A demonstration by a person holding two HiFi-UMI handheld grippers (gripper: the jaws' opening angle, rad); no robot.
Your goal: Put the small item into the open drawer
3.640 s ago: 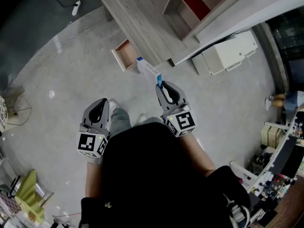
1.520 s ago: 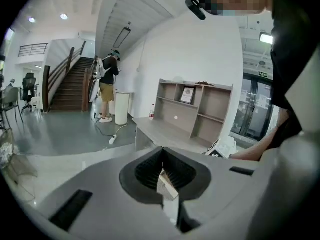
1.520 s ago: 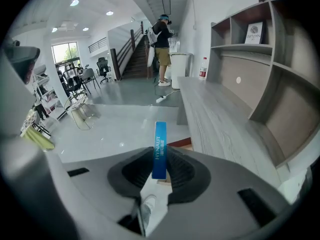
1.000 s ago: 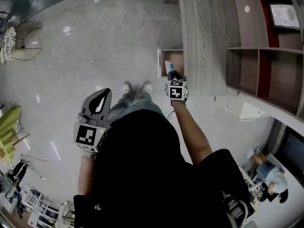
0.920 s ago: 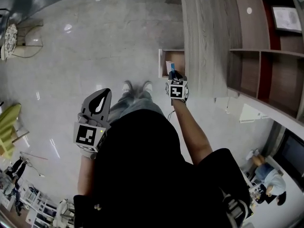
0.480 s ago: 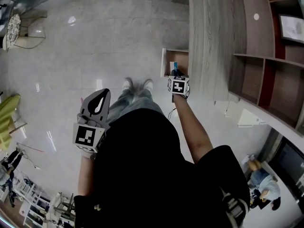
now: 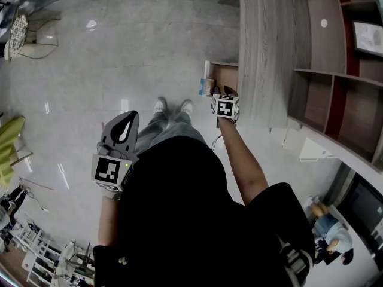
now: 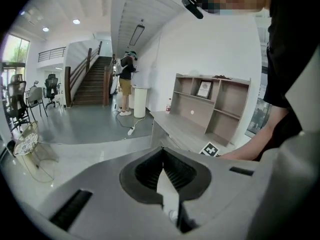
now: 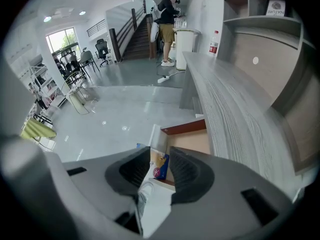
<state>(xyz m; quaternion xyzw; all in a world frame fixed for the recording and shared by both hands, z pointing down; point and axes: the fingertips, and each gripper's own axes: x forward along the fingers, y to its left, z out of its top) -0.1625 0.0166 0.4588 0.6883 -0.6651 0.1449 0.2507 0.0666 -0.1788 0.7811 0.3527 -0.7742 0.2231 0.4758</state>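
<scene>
The open drawer (image 7: 224, 75) juts out of a long grey wood counter (image 7: 258, 46); its brown inside (image 9: 189, 140) shows in the right gripper view. The small item, a blue and white box (image 7: 206, 87), lies tilted at the drawer's front corner. I cannot tell whether it rests on the rim or inside. My right gripper (image 7: 223, 92) hangs just above it, its jaws opening, and the box (image 9: 160, 165) shows through the gap without the pads touching it. My left gripper (image 7: 121, 133) is held low by my left side, shut and empty (image 8: 161, 150).
Open shelving with red backs (image 7: 335, 70) stands behind the counter. My shoes (image 7: 172, 107) are on the glossy grey floor just left of the drawer. A person (image 9: 167, 16) stands far off by a staircase. A yellow-green chair (image 7: 7, 151) sits at the far left.
The right gripper held the box upright over the drawer; its jaws have since spread and the box has dropped to the drawer's front corner. The left gripper has stayed put.
</scene>
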